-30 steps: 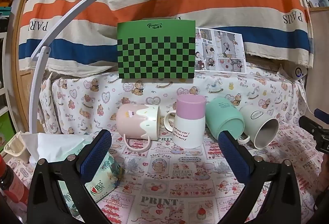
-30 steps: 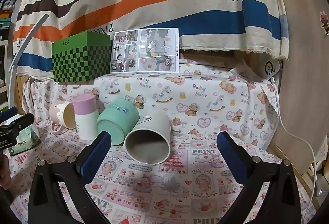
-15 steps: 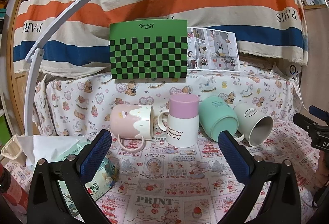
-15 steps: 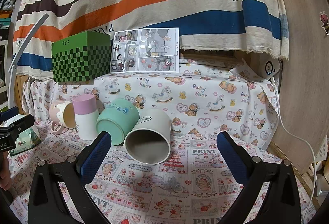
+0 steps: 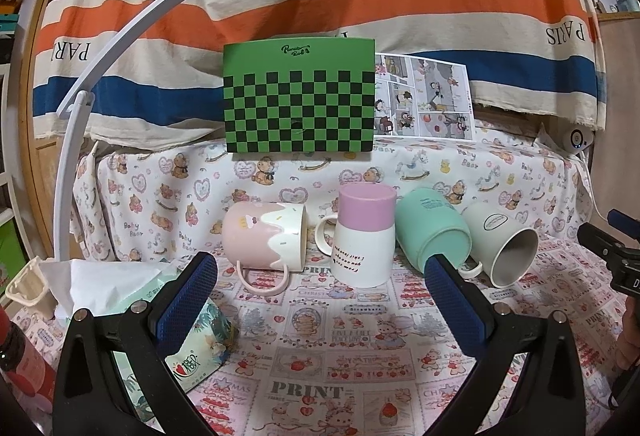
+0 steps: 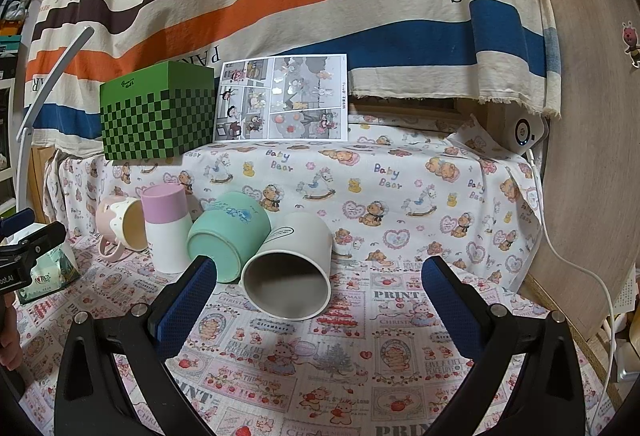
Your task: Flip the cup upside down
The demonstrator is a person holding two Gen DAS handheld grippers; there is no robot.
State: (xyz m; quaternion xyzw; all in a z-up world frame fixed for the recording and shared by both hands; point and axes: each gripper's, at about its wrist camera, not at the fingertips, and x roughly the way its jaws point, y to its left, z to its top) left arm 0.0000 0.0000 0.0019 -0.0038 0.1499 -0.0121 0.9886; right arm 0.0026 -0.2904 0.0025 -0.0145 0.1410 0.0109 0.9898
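Observation:
Several cups sit in a row on the patterned cloth. A pink-and-cream mug point(image 5: 262, 238) lies on its side, handle toward me. A purple-and-white mug point(image 5: 362, 236) stands upside down. A mint cup point(image 5: 430, 232) lies tilted on its side, and a grey-white cup point(image 5: 502, 244) lies on its side with its mouth facing front-right. In the right wrist view the grey-white cup point(image 6: 292, 268) opens toward me, with the mint cup point(image 6: 228, 236) to its left. My left gripper point(image 5: 320, 300) is open and empty, short of the cups. My right gripper point(image 6: 318, 304) is open and empty, just before the grey-white cup.
A green checkered box point(image 5: 300, 100) and a comic sheet point(image 5: 424, 96) stand on the raised ledge behind. A tissue pack point(image 5: 196, 336) and a red bottle point(image 5: 20, 360) lie at front left. A white lamp arm point(image 5: 100, 76) curves at left. A white cable point(image 6: 576, 268) hangs at right.
The left wrist view has shifted slightly, so the cups sit a little differently in frame. The right gripper has barely moved. Both grippers stay open.

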